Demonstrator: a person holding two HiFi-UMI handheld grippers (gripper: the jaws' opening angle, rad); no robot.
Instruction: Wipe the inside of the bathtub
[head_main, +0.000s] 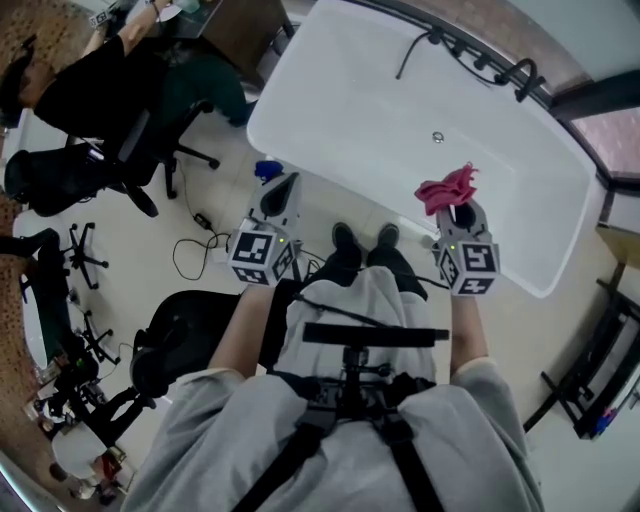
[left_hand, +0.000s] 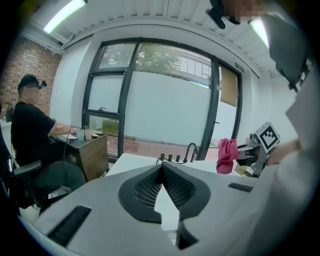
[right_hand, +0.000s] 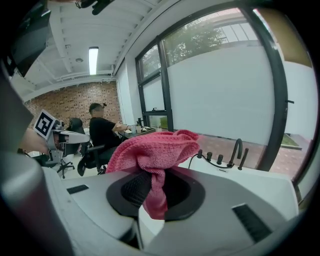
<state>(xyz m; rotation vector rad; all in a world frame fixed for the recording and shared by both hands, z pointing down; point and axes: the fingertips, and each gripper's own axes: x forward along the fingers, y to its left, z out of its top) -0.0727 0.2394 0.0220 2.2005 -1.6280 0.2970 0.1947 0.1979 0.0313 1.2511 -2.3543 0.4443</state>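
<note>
The jaws of the right gripper are pinching the pink cloth. A narrow fold hangs down between them and the rest of the cloth bunches up above the tips. The jaws of the left gripper are pressed together with nothing between them.

In the head view, the cloth is held over the near side of the bathtub, just inside its near rim. As far as I can judge, it does not touch the white surface yet. The left gripper is outside the bathtub, beside the near rim at its left end. The drain lies in the bathtub floor, beyond the cloth, and the black faucet stands on the far rim.

The step in hand seems to be bringing the cloth down to begin wiping. To do it well, I would tip the right gripper downward so that the bunched part meets the bathtub floor first, not the hard jaws. Then press lightly and make long strokes that overlap, from the near wall toward the drain. The pinch holds only a narrow fold, so strong dragging may pull the cloth out.
</note>
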